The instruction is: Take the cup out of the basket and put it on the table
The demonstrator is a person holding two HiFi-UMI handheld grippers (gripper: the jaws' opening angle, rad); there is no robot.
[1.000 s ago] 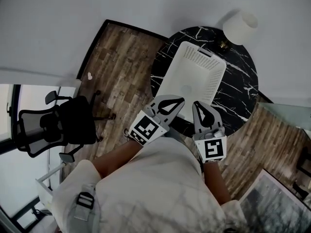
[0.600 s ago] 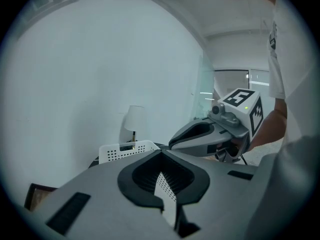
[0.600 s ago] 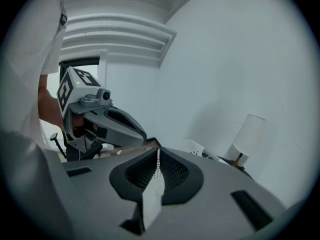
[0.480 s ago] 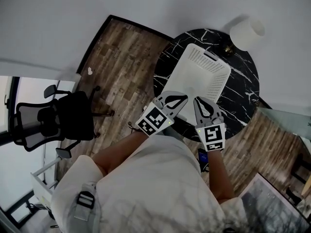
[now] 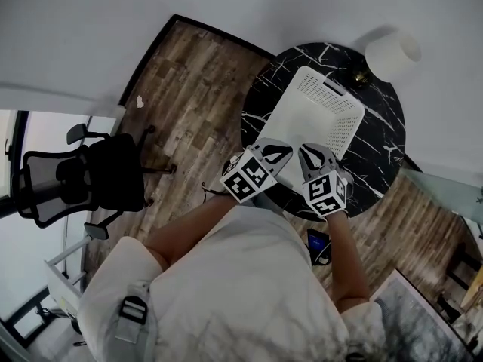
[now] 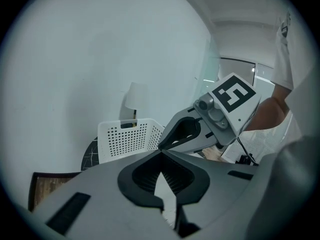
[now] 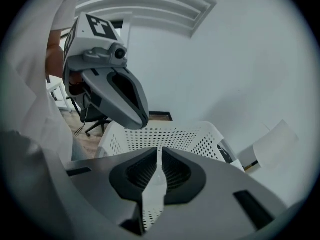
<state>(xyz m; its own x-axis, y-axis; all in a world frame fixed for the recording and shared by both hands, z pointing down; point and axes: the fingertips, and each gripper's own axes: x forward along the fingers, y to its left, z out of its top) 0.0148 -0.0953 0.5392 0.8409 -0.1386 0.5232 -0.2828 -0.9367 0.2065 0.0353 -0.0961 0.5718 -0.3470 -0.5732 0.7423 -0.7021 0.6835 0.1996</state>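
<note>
A white perforated basket [image 5: 313, 115] stands on the round black marble table [image 5: 381, 145]. I cannot make out the cup in any view; the basket's inside looks plain white from the head view. My left gripper [image 5: 284, 151] and right gripper [image 5: 305, 150] hover side by side over the basket's near rim, both shut and empty. In the left gripper view the basket [image 6: 125, 139] lies beyond my shut left gripper [image 6: 161, 152], with the right gripper [image 6: 167, 143] just ahead. In the right gripper view the basket [image 7: 165, 136] fills the space ahead of my right gripper [image 7: 160, 149].
A white-shaded lamp [image 5: 391, 51] stands on the table behind the basket. A black office chair [image 5: 87, 183] sits on the wood floor at the left. A dark phone-like thing [image 5: 317, 246] shows near the person's right arm. White walls lie beyond the table.
Both grippers have moved closer together and tipped upward at the basket's near rim. The head camera has shifted, so the table and basket sit slightly further right.
</note>
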